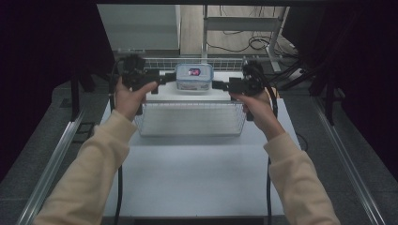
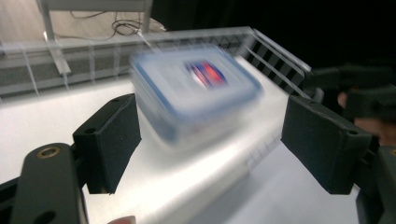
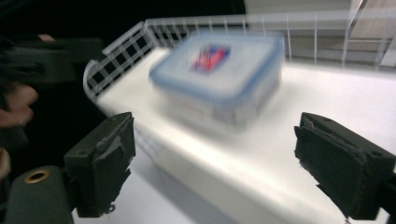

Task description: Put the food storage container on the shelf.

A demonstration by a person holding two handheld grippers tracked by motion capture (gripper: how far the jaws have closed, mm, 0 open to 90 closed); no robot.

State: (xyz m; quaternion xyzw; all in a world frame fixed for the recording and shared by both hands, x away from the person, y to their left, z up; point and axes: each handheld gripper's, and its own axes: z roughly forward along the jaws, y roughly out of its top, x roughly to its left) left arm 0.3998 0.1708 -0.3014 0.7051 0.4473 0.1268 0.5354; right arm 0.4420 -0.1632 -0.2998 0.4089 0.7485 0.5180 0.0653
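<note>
A blue-rimmed lidded plastic container (image 1: 194, 78) sits on a white raised block inside the wire basket (image 1: 190, 119), near its far rail. The left hand-held gripper (image 1: 165, 78) and right hand-held gripper (image 1: 220, 85) flank its ends, jaws spread wide, neither gripping. The near worktop (image 1: 192, 178) lies bare.

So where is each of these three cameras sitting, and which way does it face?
High view: above the person's side, looking forward and down on the table; sleeved forearms and both hand-held grippers show.
Left gripper view: rides the left hand-held gripper, looking past its open black jaws at the lidded container.
Right gripper view: rides the right hand-held gripper, jaws open, facing that container from the opposite side.
Shared: all see the container and wire basket.
</note>
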